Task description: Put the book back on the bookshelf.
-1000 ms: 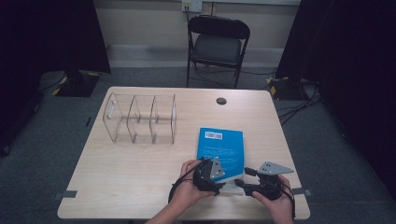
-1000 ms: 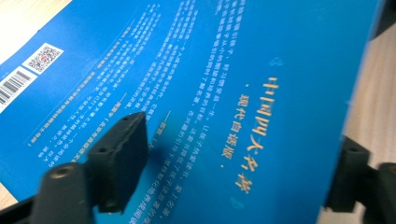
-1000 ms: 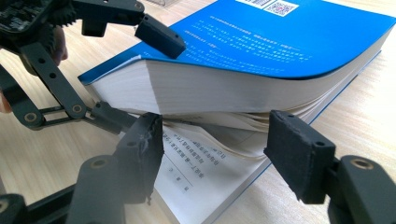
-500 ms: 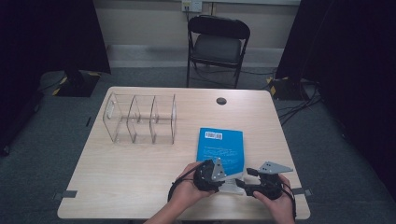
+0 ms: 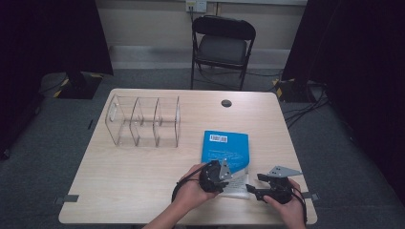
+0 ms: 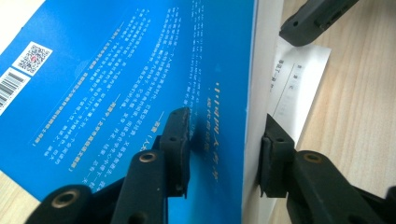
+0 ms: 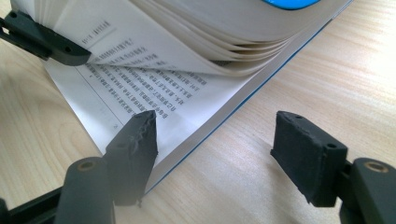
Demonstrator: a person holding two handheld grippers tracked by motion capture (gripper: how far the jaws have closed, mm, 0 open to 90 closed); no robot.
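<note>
- The blue book [image 5: 224,148] lies on the right half of the wooden surface [image 5: 119,181], near the front edge, back cover up with its barcode toward the far side; its near corner is lifted and the pages there fan apart.
- At the far left, a clear acrylic organiser [image 5: 143,120] with upright dividers stands on the surface, well apart from the book.
- The left gripper [image 5: 216,175], held in the person's left hand [image 5: 191,188], sits at the book's near left corner. In the left gripper view its jaws straddle the raised stack: one pad on the blue cover [image 6: 140,93], the other against the white page edges [image 6: 259,93]. The jaws have just been closing, and they now clamp that bundle of cover and pages.
- Below the lifted stack, a single printed page [image 7: 140,88] stays flat on the lower part of the book, as the right gripper view shows, with the other gripper's black jaw tip at the upper left of it.
- The right gripper [image 5: 258,188], held in the right hand [image 5: 286,207], rests just beside the book's near right corner. Its jaws stand apart and grip nothing: one fingertip lies over the corner of the flat page, the other over bare wood.
- Beyond the surface, a black folding chair [image 5: 222,47] faces it, and a round cable hole [image 5: 226,103] sits near the far edge.
</note>
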